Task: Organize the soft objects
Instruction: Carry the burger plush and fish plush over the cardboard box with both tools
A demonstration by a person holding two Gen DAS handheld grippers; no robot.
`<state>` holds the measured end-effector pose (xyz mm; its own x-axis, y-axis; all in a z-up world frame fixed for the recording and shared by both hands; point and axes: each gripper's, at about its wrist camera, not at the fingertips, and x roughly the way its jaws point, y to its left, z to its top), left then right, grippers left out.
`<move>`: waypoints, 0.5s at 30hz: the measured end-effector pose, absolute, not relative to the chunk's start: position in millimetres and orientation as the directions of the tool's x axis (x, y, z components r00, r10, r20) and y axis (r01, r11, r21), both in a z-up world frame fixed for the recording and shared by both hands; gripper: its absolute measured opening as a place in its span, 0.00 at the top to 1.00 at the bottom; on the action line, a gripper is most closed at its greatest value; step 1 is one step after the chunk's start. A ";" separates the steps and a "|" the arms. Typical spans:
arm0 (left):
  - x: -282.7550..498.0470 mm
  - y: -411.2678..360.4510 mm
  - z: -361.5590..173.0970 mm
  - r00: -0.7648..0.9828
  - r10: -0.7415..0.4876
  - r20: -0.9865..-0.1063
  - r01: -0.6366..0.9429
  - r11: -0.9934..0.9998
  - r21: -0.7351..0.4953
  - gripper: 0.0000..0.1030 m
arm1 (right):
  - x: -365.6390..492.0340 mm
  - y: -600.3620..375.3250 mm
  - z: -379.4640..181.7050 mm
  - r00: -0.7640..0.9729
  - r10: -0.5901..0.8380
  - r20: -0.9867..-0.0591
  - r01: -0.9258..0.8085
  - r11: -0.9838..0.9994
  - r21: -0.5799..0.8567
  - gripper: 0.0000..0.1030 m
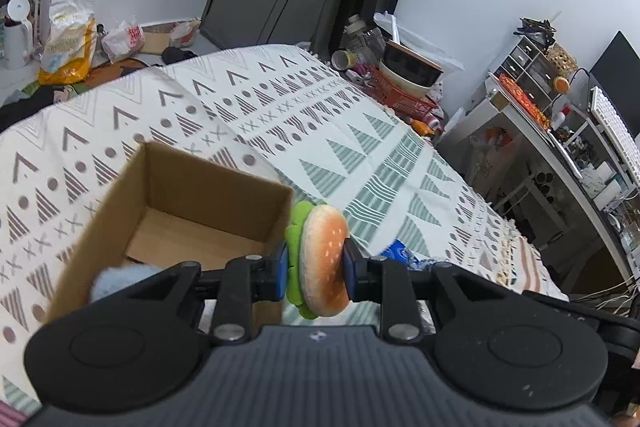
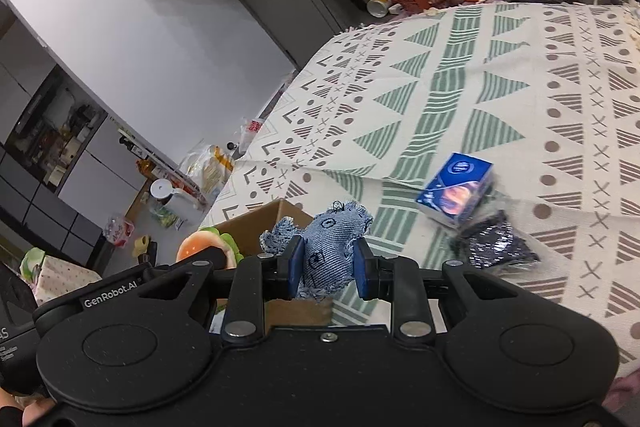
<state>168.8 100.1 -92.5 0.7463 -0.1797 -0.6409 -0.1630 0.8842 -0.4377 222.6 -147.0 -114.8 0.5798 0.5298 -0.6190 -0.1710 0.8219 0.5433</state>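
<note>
Right now the left tongs (image 1: 316,269) are closed on a plush burger (image 1: 320,259), the blue pads pressing its flat faces so it stands on edge: the green lettuce frill faces left, the seeded bun faces right, and its round faces run near-to-far along the fingers. It hangs just right of an open cardboard box (image 1: 208,187), beside the box's right wall and above the patterned bedspread (image 1: 360,131). The box sits on the bed with its mouth upward; its floor shows bare brown card, and a pale blue fluffy thing (image 1: 120,281) shows at its near left corner, partly hidden behind the tongs' body.

Across in the right wrist view, the right tongs (image 2: 329,265) are closed to a narrow gap on a denim soft toy (image 2: 326,247). The toy stands roughly upright between the pads, its long axis pointing away from the camera and up, with frayed edges sticking out to left and right at the top. It is held over the near right corner of the same box (image 2: 264,223), and the burger (image 2: 208,247) shows at the left beside it.

Farther right on the bedspread (image 2: 500,75) lie a blue tissue pack (image 2: 456,189), tilted, and a dark glittery pouch (image 2: 494,247) just near of it, the two almost touching; both are blurred.
</note>
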 end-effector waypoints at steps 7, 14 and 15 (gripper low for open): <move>170.2 129.4 -96.2 0.763 -0.203 -0.614 -0.147 0.871 -0.470 0.75 | 226.3 -114.4 -106.8 0.569 0.535 -0.625 -0.204 0.827 0.523 0.75; 165.7 164.3 -120.4 0.767 -0.213 -0.606 -0.173 0.840 -0.515 0.75 | 229.7 -71.4 -104.3 0.554 0.536 -0.637 -0.262 0.839 0.477 0.75; 165.2 169.8 -123.9 0.765 -0.211 -0.609 -0.185 0.833 -0.521 0.75 | 229.6 -66.0 -105.3 0.551 0.538 -0.638 -0.265 0.838 0.477 0.75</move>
<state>165.2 169.8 -123.9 0.7647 -0.2112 -0.6088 -0.1849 0.8331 -0.5213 229.6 -66.0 -105.3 0.5510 0.5377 -0.6382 -0.2652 0.8379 0.4770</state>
